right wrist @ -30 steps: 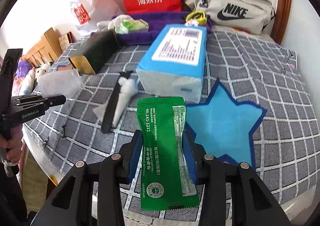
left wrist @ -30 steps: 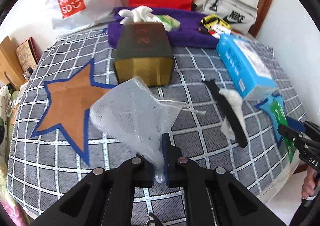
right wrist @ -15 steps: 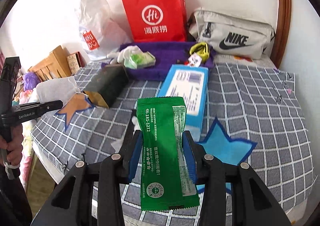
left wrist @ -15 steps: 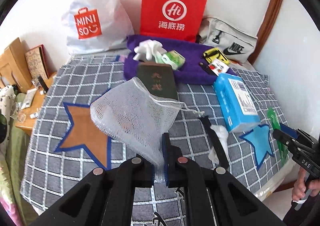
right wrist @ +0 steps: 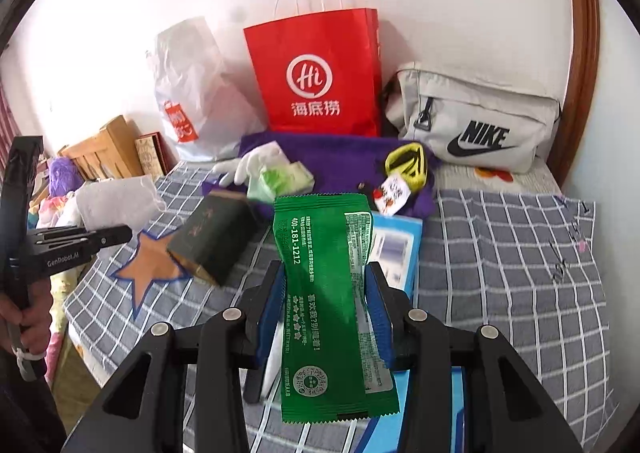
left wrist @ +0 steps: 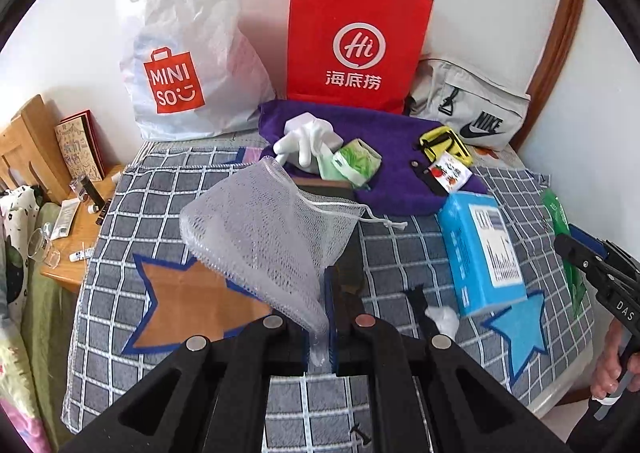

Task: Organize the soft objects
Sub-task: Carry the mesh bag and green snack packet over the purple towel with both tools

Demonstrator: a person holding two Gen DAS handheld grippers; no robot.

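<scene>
My left gripper (left wrist: 319,317) is shut on the corner of a white mesh drawstring pouch (left wrist: 268,237), which hangs in the air above the checked bedspread (left wrist: 120,213). A flat green wet-wipe packet (right wrist: 326,293) stands between the blue pads of my right gripper (right wrist: 326,285), which is shut on its sides. The right gripper also shows at the right edge of the left wrist view, and the left one at the left edge of the right wrist view. A purple towel (left wrist: 392,141) at the back carries a white glove (left wrist: 304,141) and a green tissue pack (left wrist: 352,165).
On the bed lie a dark green box (right wrist: 212,237), a blue tissue box (left wrist: 484,253), a black strap with a white wad (left wrist: 440,317), an orange star (left wrist: 188,301) and a blue star (left wrist: 520,329). A red paper bag (left wrist: 356,41), a white plastic bag (left wrist: 188,53) and a grey waist bag (right wrist: 472,125) stand against the wall. A wooden bedside table (left wrist: 80,221) is at the left.
Both grippers have risen and drawn back from the bed with their loads, so the bed looks smaller and the bags and wall at the back have come into view.
</scene>
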